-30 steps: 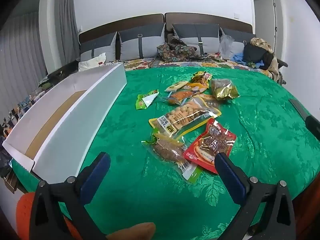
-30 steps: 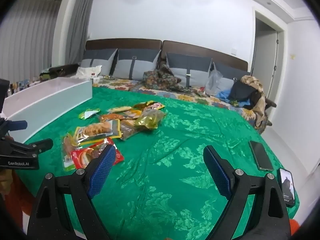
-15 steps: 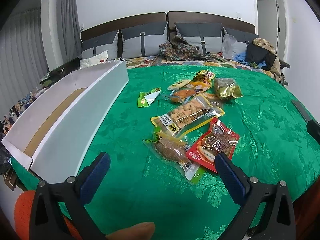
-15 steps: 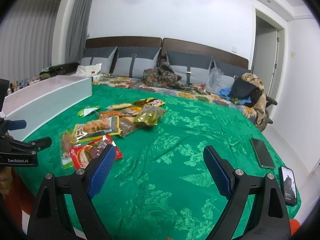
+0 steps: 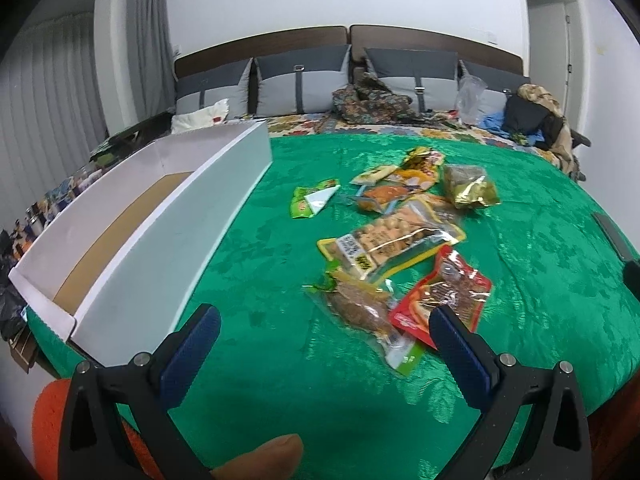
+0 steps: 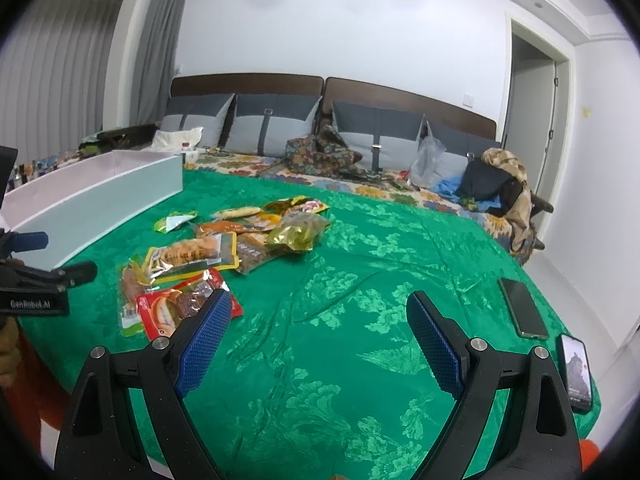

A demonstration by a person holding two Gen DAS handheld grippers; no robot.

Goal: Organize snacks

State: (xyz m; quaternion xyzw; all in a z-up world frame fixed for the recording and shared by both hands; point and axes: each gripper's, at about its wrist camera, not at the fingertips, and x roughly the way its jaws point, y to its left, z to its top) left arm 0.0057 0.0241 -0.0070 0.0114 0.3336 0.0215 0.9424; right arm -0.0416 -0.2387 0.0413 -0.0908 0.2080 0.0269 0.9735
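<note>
Several snack packets lie in a loose pile on the green bedspread (image 5: 280, 280): a red packet (image 5: 444, 300), a clear packet of brown pieces (image 5: 364, 312), a yellow-edged packet (image 5: 392, 240), a gold foil bag (image 5: 468, 186) and a small green packet (image 5: 310, 202). A long white box (image 5: 188, 216) with a brown floor stands to their left. My left gripper (image 5: 324, 322) hovers open just short of the nearest packets, holding nothing. My right gripper (image 6: 316, 308) is open over bare bedspread, right of the red packet (image 6: 176, 306). The left gripper (image 6: 36, 276) shows at the right wrist view's left edge.
Two phones (image 6: 524, 308) (image 6: 576, 372) lie near the bed's right edge. Grey pillows (image 6: 276, 128), patterned fabric (image 6: 320, 154), a plastic bag (image 6: 428, 160) and dark clothes (image 6: 492, 184) fill the head of the bed. A fingertip (image 5: 260, 458) shows at the bottom of the left wrist view.
Both grippers have drifted slightly toward the packets; the pile sits a little lower and closer in the left wrist view. Nothing was grasped or moved.
</note>
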